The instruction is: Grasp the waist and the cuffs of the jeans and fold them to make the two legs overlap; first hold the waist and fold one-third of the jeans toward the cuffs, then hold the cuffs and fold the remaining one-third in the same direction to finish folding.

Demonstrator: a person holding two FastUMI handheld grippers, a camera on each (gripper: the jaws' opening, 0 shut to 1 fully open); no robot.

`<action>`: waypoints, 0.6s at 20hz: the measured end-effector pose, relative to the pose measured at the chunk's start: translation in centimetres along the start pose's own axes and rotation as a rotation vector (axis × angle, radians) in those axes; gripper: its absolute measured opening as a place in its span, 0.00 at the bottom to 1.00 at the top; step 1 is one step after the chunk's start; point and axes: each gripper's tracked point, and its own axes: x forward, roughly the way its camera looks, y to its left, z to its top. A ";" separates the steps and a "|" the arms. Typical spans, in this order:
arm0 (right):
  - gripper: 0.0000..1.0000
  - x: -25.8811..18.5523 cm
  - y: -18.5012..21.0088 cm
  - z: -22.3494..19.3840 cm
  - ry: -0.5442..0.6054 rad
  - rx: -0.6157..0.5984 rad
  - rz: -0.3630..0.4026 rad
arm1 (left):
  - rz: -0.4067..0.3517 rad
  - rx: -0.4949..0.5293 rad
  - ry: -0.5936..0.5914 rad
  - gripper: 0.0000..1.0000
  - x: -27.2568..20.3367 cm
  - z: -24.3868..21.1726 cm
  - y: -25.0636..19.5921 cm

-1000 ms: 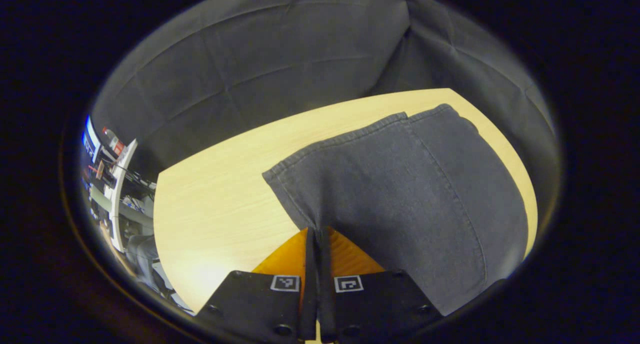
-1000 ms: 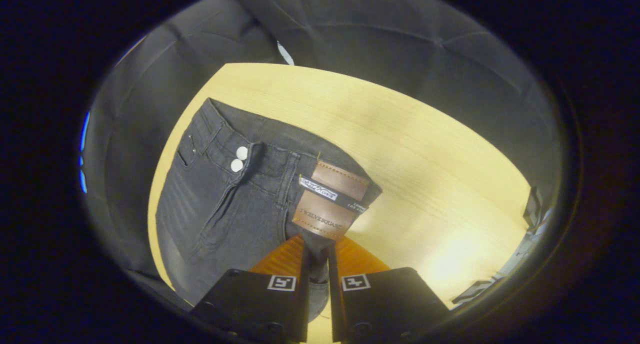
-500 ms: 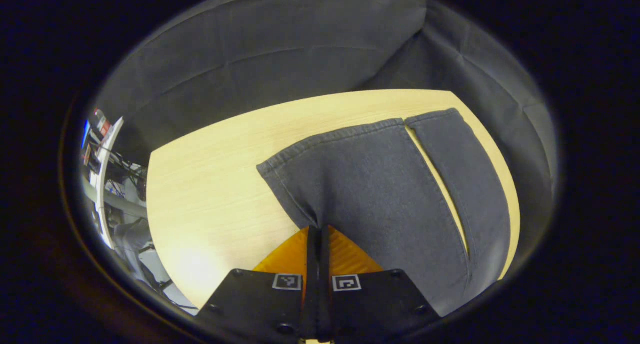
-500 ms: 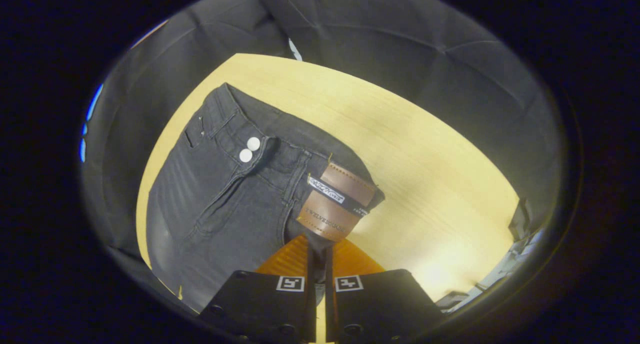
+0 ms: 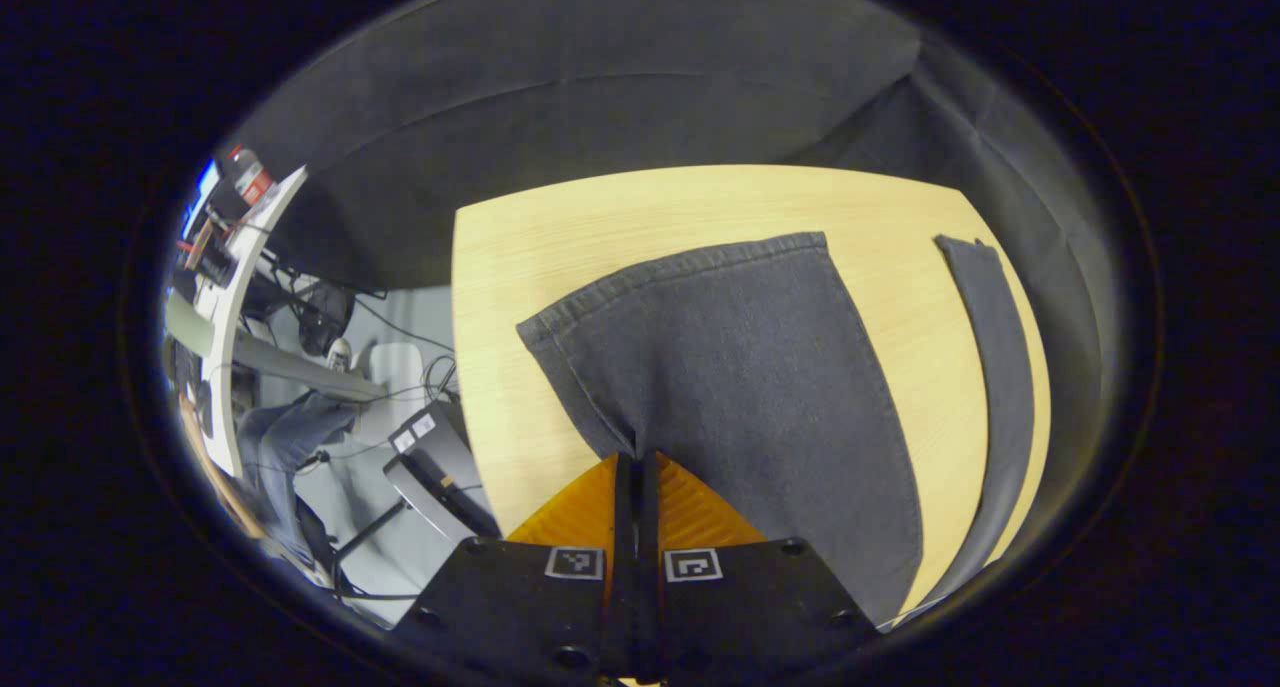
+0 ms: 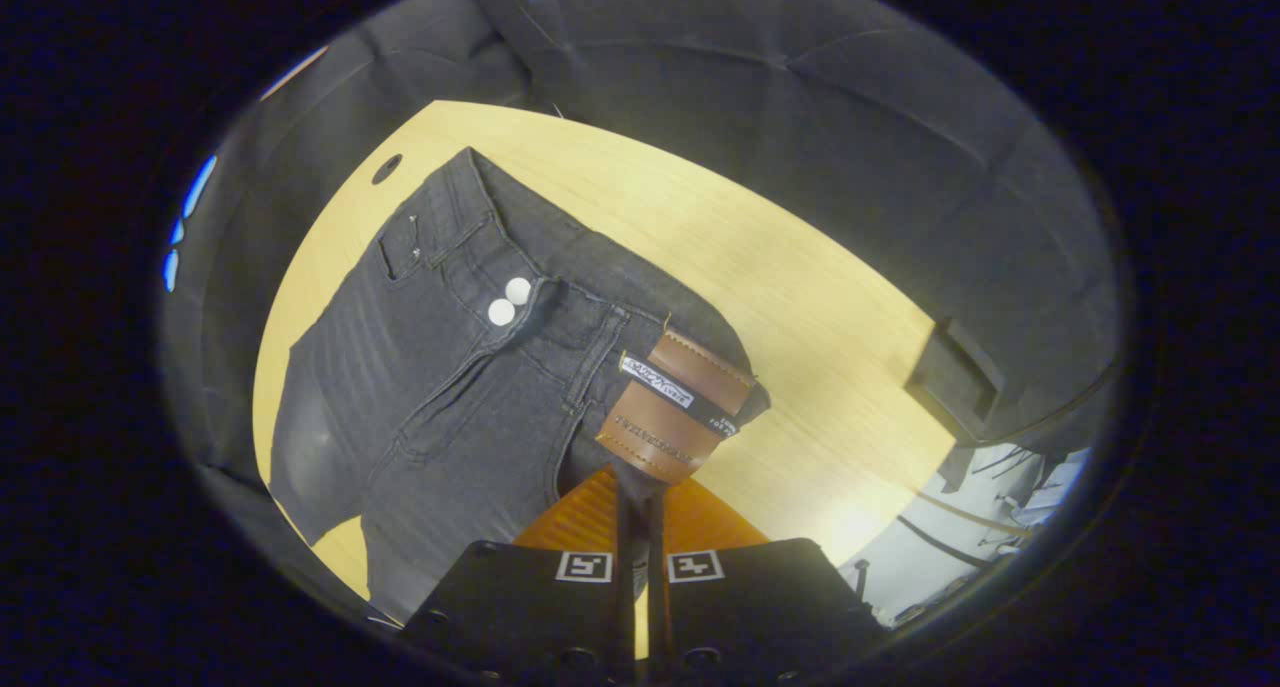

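The wooden table (image 5: 560, 267) carries the dark jeans (image 6: 420, 367), spread lengthwise with the two legs apart, so the first fold, laying one leg over the other, is not yet done.

In the left gripper view the nearer leg (image 5: 740, 367) rises off the board toward the camera, its hemmed cuff (image 5: 680, 267) hanging out ahead, while the other leg (image 5: 990, 367) lies flat on the table well to one side, with bare wood between them.

In the right gripper view the waist end is raised at the near side, the fly with two pale buttons (image 6: 508, 302) facing up and the brown leather patch (image 6: 680, 407) curled over just ahead of the fingers.

The left gripper (image 5: 637, 467) is clamped on the edge of the nearer leg close to its cuff, both fingers pressed together with the denim between them. The right gripper (image 6: 637, 487) is pinched tight on the waistband just under the patch.

The risk, as I judge it, lies in carrying the raised side across. If the two hands travel unevenly, the leg will land skewed. Each grip takes only a thin edge, so a hard pull could slip the denim free. The flat leg may also drag along.
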 end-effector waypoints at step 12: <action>0.05 -5.0 4.5 2.8 0.004 0.153 0.177 | -0.267 0.169 -0.127 0.08 -7.1 6.1 -13.3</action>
